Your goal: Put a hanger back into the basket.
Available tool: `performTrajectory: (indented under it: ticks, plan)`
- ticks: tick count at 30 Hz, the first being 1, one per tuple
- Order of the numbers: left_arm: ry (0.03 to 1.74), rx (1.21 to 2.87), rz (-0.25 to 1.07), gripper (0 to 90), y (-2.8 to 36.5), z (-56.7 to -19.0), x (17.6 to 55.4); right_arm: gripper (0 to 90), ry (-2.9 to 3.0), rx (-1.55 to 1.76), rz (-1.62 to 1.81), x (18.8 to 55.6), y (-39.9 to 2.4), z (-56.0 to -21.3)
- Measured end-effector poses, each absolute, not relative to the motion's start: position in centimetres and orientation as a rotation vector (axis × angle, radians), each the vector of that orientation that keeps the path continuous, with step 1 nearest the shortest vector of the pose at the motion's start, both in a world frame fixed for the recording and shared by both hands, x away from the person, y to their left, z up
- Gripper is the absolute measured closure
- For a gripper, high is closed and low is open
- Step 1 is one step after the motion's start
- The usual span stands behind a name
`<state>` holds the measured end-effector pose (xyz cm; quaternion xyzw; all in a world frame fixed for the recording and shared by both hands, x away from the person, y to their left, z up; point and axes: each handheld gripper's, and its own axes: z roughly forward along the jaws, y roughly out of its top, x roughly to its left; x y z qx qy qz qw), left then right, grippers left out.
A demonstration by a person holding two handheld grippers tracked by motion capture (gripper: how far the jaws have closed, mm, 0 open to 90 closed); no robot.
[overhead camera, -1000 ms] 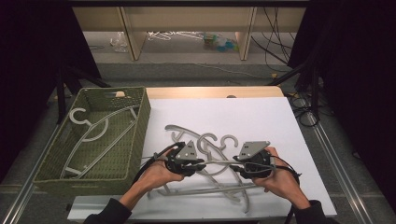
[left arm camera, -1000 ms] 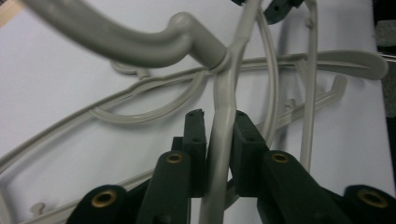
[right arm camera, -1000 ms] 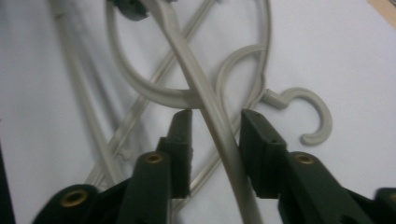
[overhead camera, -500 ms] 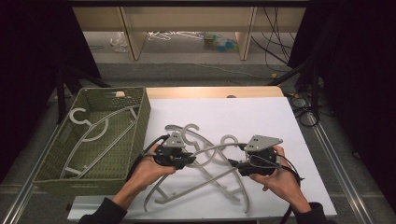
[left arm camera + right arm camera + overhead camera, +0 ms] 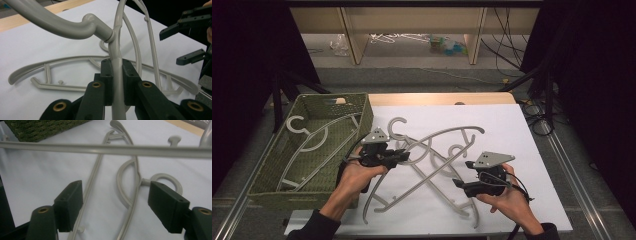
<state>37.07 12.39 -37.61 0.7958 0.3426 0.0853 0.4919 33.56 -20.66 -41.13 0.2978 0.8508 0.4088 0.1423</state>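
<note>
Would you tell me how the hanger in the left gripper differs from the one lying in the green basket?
The held hanger is clamped in the shut left gripper over the white sheet; the basket hanger lies untouched in the green basket. The held one crosses other hangers; the basket one lies alone. Both are grey plastic with hooks.

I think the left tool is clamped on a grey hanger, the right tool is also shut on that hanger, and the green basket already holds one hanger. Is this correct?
Not quite. The right tool is open with nothing between its jaws, which have just been opening, as the right gripper view shows. The left tool is clamped on the grey hanger, and the green basket does hold one hanger.
</note>
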Motion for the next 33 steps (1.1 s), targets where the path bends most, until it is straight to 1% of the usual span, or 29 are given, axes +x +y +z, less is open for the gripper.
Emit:
performTrajectory:
  ticks: [2,8,16,24,29,33]
  plan:
    - [0.832,1.915,0.205,81.4,12.6,-37.2,37.2,25.5,2.449,0.863,1.176,33.6,-20.7,-41.3]
    - [0.850,1.850,0.182,81.4,12.8,-35.8,37.3,25.6,2.457,0.888,1.164,33.8,-20.9,-41.8]
    - [0.846,1.812,0.213,81.4,14.0,-32.3,37.6,26.0,2.467,0.881,1.161,33.9,-20.8,-41.8]
    - [0.880,1.755,0.251,81.4,16.9,-29.5,38.1,26.1,2.466,0.895,1.162,33.8,-20.9,-41.8]
    - [0.915,1.757,0.339,81.4,19.5,-27.9,38.4,26.1,2.468,0.888,1.158,34.0,-21.0,-42.0]
    - [0.969,1.727,0.386,81.4,22.0,-27.6,38.8,26.1,2.473,0.911,1.156,34.0,-21.1,-42.0]
